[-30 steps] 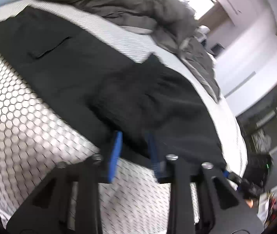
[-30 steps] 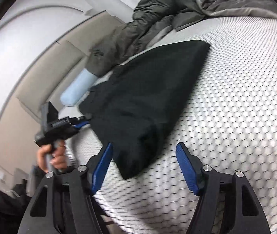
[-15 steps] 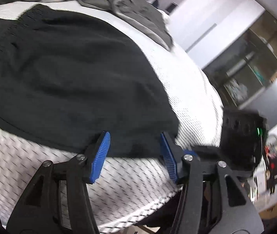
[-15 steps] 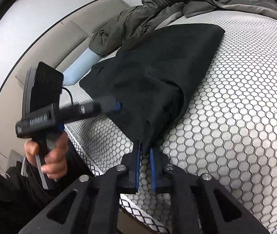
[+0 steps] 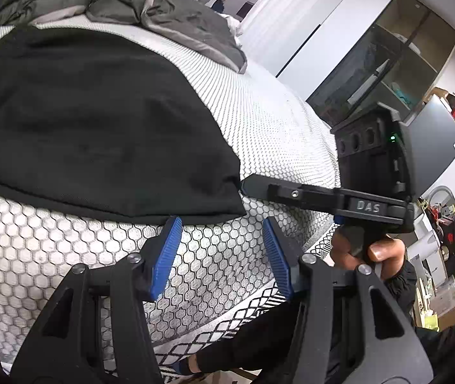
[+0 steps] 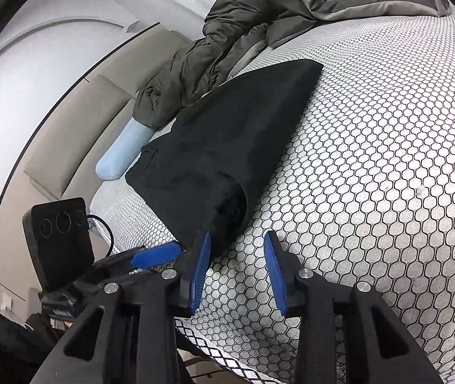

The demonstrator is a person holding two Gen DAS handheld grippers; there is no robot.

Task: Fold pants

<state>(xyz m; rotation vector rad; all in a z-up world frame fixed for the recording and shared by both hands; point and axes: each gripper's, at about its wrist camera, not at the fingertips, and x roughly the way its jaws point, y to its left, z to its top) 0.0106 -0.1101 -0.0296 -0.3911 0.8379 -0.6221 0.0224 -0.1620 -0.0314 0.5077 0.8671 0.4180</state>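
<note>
Black pants (image 5: 93,121) are laid folded on the honeycomb-patterned bed (image 6: 387,147), both grippers empty at the near edge.

The left gripper (image 5: 221,249) is held just short of the fabric's near hem, its blue fingers (image 5: 166,252) parted with only mattress between them. The right gripper (image 6: 237,268) is seen with its jaws having just been opening, nothing between them, its left finger (image 6: 200,268) just beside the folded corner. A grey duvet (image 6: 259,25) is bunched behind the pants, a pale blue pillow (image 6: 121,150) beside it.
</note>
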